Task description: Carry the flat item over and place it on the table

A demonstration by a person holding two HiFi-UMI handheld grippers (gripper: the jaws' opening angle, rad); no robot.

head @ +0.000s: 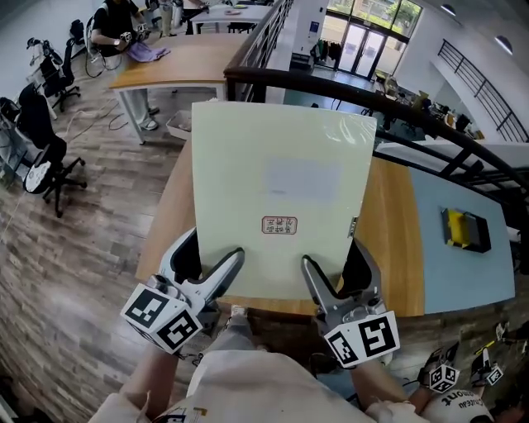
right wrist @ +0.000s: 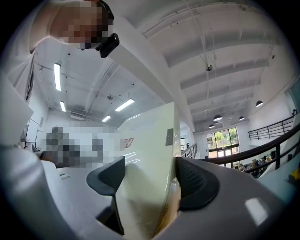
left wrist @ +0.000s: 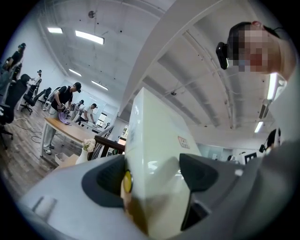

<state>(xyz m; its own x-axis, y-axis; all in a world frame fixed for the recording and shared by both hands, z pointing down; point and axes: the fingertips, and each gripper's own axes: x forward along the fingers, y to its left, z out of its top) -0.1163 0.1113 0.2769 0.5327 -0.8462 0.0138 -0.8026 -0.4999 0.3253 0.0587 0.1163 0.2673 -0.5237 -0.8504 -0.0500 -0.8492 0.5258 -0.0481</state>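
A flat pale cream box (head: 281,194) with a small red stamp on its face is held up in front of me, above a wooden table (head: 395,240). My left gripper (head: 221,266) is shut on the box's lower left edge, and my right gripper (head: 324,277) is shut on its lower right edge. In the left gripper view the box (left wrist: 157,154) stands edge-on between the two dark pads (left wrist: 199,174). The right gripper view shows the box (right wrist: 145,159) clamped between the pads (right wrist: 194,183) the same way.
A dark railing (head: 331,87) runs behind the table. To the right a blue-topped table (head: 455,248) carries a yellow and black item (head: 464,229). Another wooden table (head: 169,64) with a person (head: 116,25) stands far left, with office chairs (head: 41,140) nearby.
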